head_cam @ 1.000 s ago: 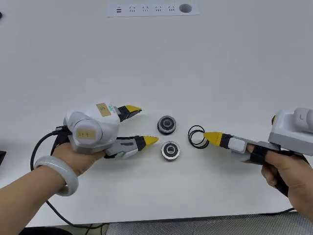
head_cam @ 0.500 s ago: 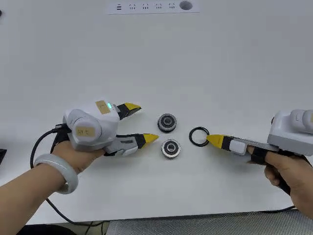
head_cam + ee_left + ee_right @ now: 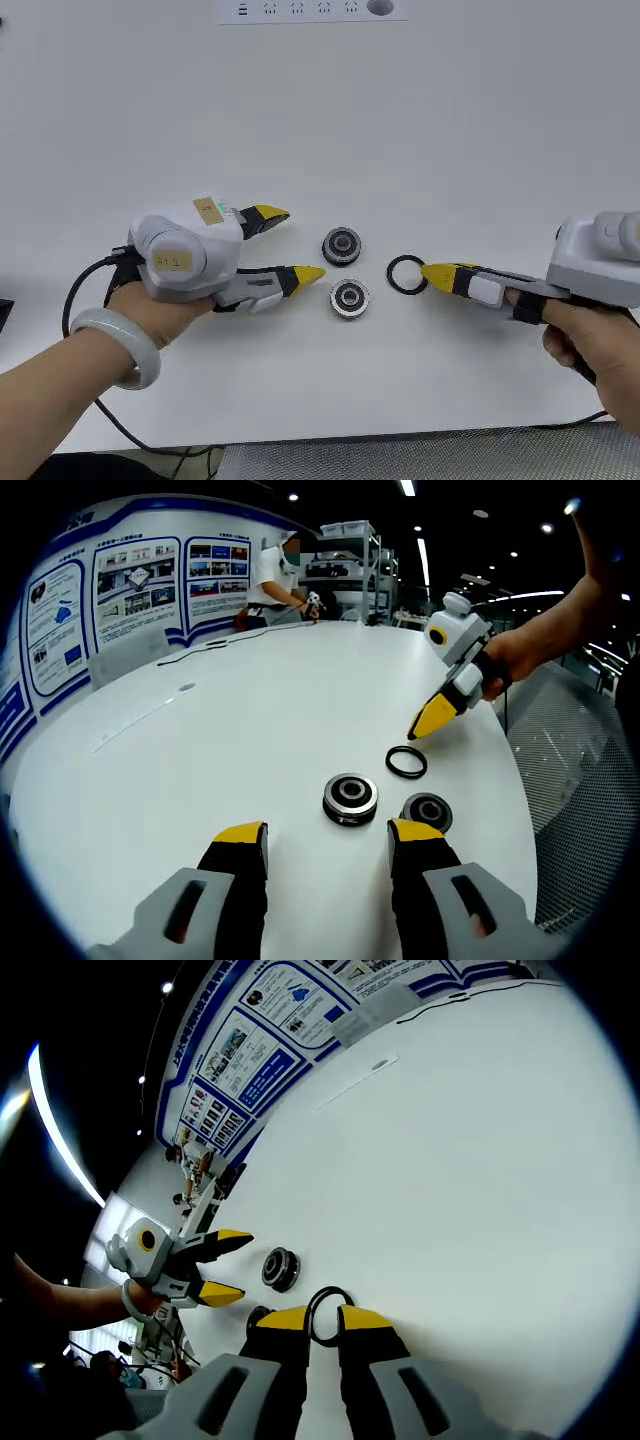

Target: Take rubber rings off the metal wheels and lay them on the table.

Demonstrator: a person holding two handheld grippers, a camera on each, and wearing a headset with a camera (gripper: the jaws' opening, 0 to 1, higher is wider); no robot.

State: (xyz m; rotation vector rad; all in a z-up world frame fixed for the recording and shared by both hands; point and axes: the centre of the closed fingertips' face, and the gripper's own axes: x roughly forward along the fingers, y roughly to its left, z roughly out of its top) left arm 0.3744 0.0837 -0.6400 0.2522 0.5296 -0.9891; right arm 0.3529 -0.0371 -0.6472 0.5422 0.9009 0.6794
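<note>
**Rubber ring on the table at the right fingertips; left fingers spread before two wheels**

The left gripper [image 3: 302,242] was held low over the white table [image 3: 450,140] with its two yellow-tipped fingers [image 3: 268,213] spread wide and nothing between them. A round metal wheel with a dark rim [image 3: 341,245] stood on the table just ahead of the gap between those fingers, apart from both tips. A second wheel [image 3: 349,297] of the same kind lay just beyond the tip of the finger nearer the person. In the left gripper view, the left gripper [image 3: 328,832] showed the same: the round metal wheel with a dark rim [image 3: 351,796] was ahead of the open gap, and the second wheel [image 3: 427,811] was close in front of the right-hand fingertip. Whether either wheel carried a rubber ring could not be told.

The thin black rubber ring [image 3: 405,275] lay flat on the table, right at the tip of the right gripper [image 3: 427,270] and on the far side of the wheels from the left fingers. In the right gripper view, the right gripper [image 3: 322,1322] had its fingers [image 3: 285,1322] drawn nearly together with a slim gap. The black rubber ring [image 3: 312,1312] showed through and just ahead of that gap, and the fingers looked released rather than clamped on it.

A pale bangle [image 3: 115,350] sat on the wrist behind the left gripper.
</note>
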